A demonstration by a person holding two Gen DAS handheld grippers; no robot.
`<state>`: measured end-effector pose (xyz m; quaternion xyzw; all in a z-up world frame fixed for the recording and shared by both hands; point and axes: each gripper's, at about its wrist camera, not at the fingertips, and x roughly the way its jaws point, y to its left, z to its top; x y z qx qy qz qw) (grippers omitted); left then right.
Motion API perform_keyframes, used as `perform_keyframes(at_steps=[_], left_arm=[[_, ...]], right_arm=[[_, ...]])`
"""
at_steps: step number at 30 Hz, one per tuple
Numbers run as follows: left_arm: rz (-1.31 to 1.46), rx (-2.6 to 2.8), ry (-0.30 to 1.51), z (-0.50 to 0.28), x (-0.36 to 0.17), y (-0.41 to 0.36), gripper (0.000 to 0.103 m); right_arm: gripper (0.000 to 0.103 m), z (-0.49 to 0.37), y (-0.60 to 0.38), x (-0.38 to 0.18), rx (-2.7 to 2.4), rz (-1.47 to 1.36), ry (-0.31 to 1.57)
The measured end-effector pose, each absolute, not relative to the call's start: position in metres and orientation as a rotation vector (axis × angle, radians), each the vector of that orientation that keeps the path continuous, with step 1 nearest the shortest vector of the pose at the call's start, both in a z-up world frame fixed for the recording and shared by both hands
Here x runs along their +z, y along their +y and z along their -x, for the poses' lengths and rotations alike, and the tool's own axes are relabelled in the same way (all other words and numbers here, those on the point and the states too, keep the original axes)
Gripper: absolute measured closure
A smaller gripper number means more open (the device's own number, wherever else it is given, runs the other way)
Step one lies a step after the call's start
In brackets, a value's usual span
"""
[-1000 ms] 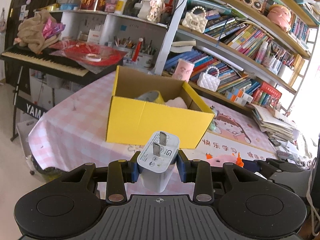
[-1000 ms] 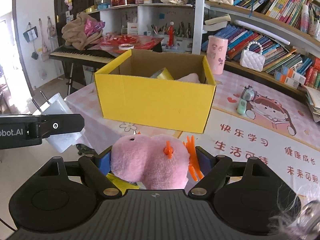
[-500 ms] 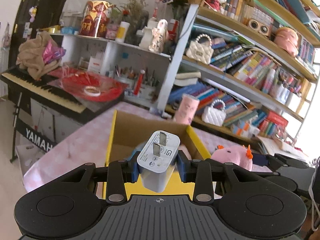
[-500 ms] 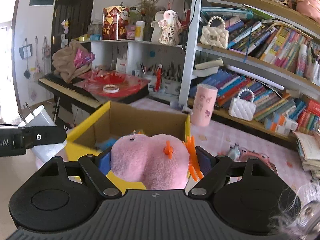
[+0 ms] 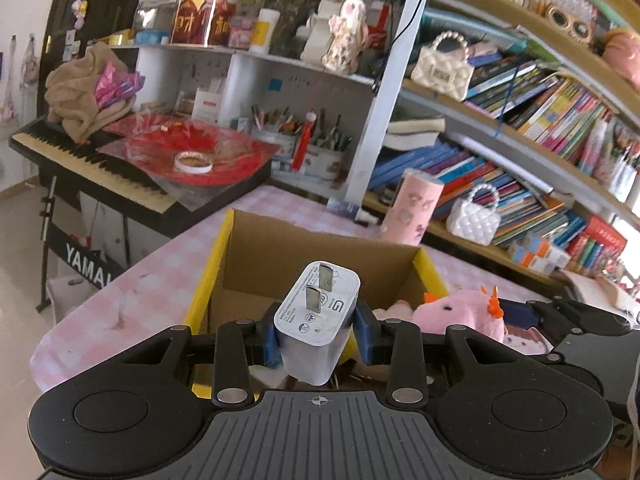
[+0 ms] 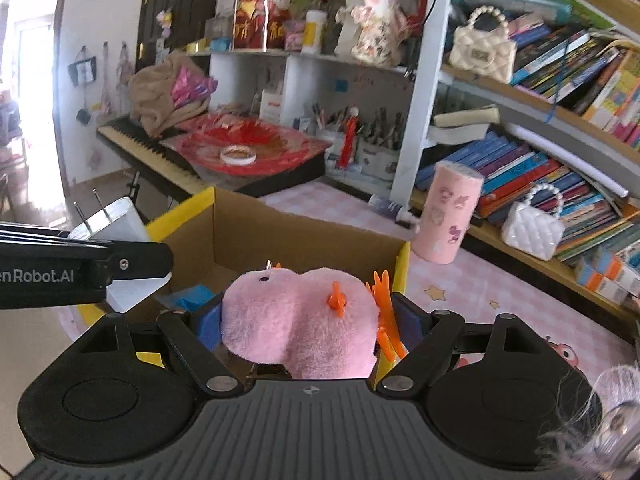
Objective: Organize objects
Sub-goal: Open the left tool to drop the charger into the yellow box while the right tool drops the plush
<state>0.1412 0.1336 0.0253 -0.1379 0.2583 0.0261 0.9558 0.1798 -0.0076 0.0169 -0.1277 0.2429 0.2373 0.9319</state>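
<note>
Left tongs (image 5: 318, 334) clamp a white charger (image 5: 316, 324); right tongs (image 6: 304, 320) clamp a pink plush (image 6: 300, 320). Both hang over the near side of the yellow box (image 5: 208, 280).

We see a pink tumbler (image 5: 412, 208) standing upright near the far edge of the pink checked table (image 5: 120, 296). Beyond the table's left corner, a keyboard (image 5: 92, 164) carries a tan cloth bundle (image 5: 86, 96) and a tape roll (image 5: 193, 161). On the bookshelf (image 5: 520, 128), we note two quilted handbags, cream (image 5: 442, 72) above white (image 5: 474, 220).
</note>
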Motion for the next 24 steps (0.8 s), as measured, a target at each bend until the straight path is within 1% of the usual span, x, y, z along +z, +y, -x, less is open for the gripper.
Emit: perform_keyframes(at_steps=[12,15,20,24], left_arm=[[0.259,0.113,0.629,-0.174,0.004,0.128,0.068],[0.262,0.12,0.655,-0.179,-0.002,0.128,0.068],[0.254,0.125,0.688,-0.184,-0.012,0.126,0.068],[0.26,0.127,0.686,-0.184,-0.013,0.125,0.068]], right_arm=[[0.021,-0.228,0.0,-0.015,0.62,0.284,0.675],[0.021,-0.226,0.003,-0.017,0.644,0.327,0.667],[0.02,-0.233,0.002,-0.019,0.712,0.3,0.712],[0.018,-0.232,0.002,-0.02,0.722,0.302,0.701]])
